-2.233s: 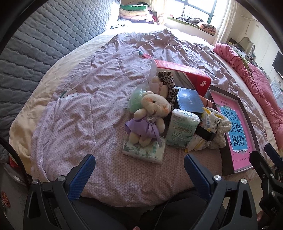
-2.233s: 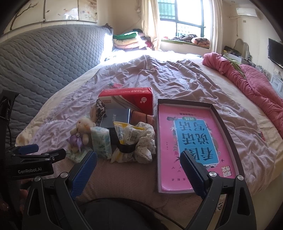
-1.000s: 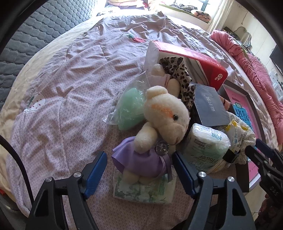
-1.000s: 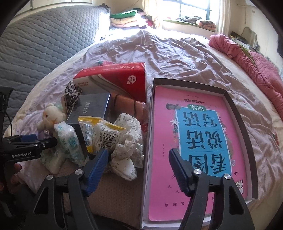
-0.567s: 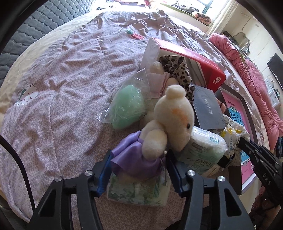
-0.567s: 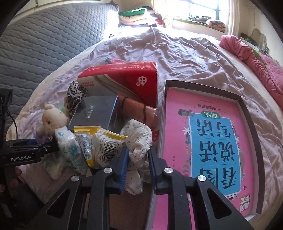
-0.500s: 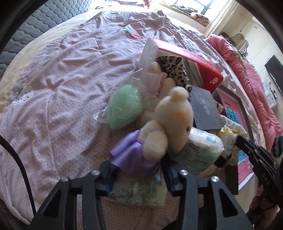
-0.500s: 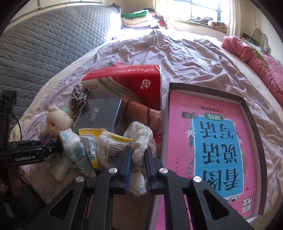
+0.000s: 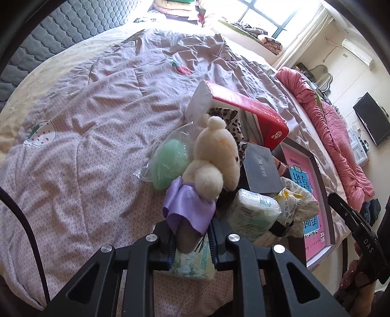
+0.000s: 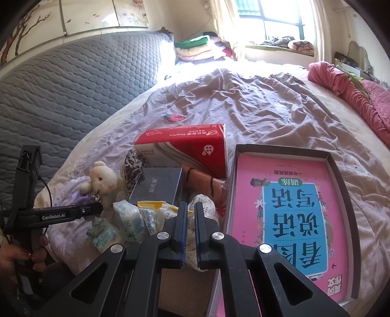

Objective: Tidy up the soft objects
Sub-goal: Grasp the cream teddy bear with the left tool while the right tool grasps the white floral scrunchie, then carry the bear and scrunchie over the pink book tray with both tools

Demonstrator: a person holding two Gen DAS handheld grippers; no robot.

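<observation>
Left wrist view, lower centre: left tongs [image 9: 191,240] clamped on teddy bear [image 9: 214,156]; right tongs [image 10: 191,225] pinching floral cloth bundle [image 10: 203,207], both just closed.

left wrist view close above the bed [image 9: 80,126], looking down along its fingers [image 9: 170,246] at the plush bear [image 9: 214,156], right wrist view lower and flatter toward the window [image 10: 270,22], both sharing the red box [image 10: 187,146] and pink book tray [image 10: 338,170]

I read "GenRobot.AI" on the left gripper [image 10: 91,210] arm, "DAS" on the right gripper's arm (side-on), large Chinese characters upside down on pink box [image 10: 287,214], rest illegible.
</observation>
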